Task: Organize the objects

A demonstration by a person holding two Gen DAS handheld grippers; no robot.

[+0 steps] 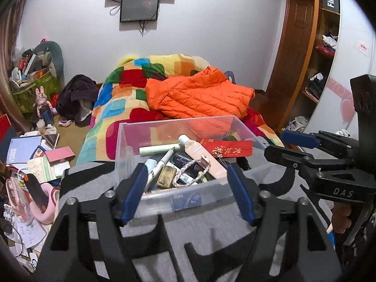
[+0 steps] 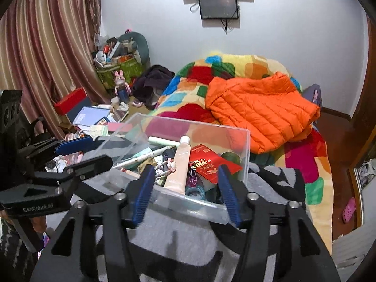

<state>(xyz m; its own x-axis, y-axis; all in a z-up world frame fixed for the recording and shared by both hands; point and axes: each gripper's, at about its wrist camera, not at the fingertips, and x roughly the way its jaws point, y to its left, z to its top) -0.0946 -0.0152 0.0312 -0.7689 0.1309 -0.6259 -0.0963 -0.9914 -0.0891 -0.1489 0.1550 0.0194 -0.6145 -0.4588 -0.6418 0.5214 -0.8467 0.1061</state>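
Note:
A clear plastic box [image 1: 131, 141] stands on a grey and black cloth [image 1: 192, 235] at the bed's foot; it also shows in the right wrist view [image 2: 244, 145]. It holds several small items: a pink tube [image 1: 199, 155], a red envelope [image 1: 225, 146], a white pen [image 1: 159, 164], a brown block [image 1: 166, 176], a braided cord [image 1: 188, 171]. My left gripper [image 1: 186, 171] is open and empty, hovering over the box's near edge. My right gripper [image 2: 185, 172] is open and empty, over the box's near right side. Each gripper shows in the other's view.
A multicoloured blanket [image 1: 122, 108] with an orange puffer jacket [image 1: 199, 94] covers the bed behind the box. A heap of books, papers and boxes [image 1: 35, 159] lies left. A wooden shelf unit [image 1: 312, 47] stands right. A curtain [image 2: 42, 47] hangs at the left.

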